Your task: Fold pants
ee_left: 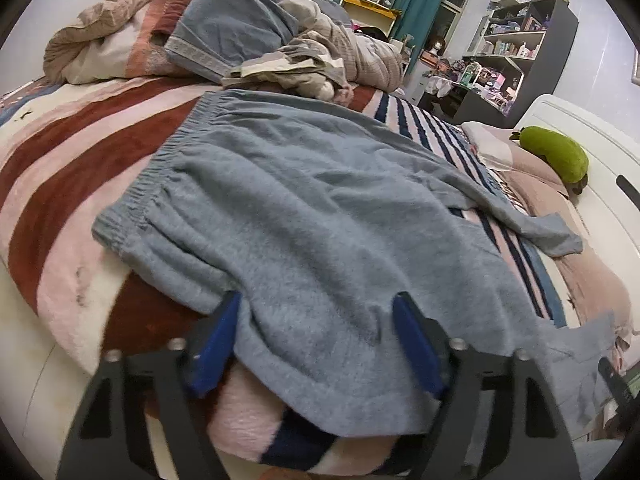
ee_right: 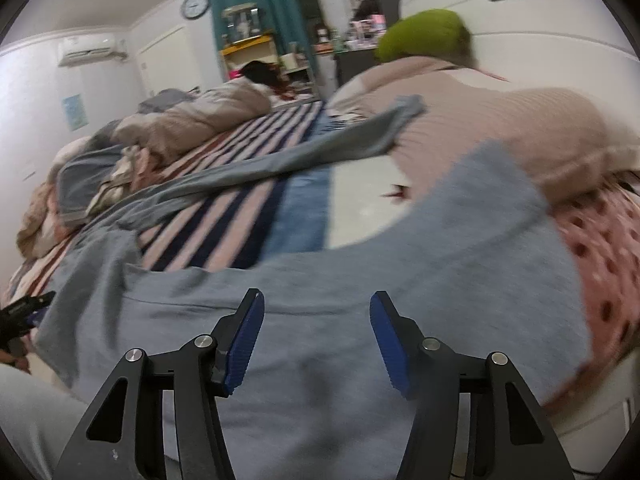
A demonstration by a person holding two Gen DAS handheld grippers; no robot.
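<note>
Your left claw [ee_left: 318, 304] stood partly spread, its blue pads [ee_left: 416, 344] straddling the near edge of the grey pants [ee_left: 304, 208] without pinching it. Your right claw [ee_right: 316, 304] was likewise half spread, hovering over the same grey cloth with nothing gripped. The pants lay flat on the striped blanket [ee_left: 72, 168] of the bed, waistband to the left in the left view, one leg trailing toward the green plush toy [ee_left: 556, 156]. You had no readable writing or labels in either view.
</note>
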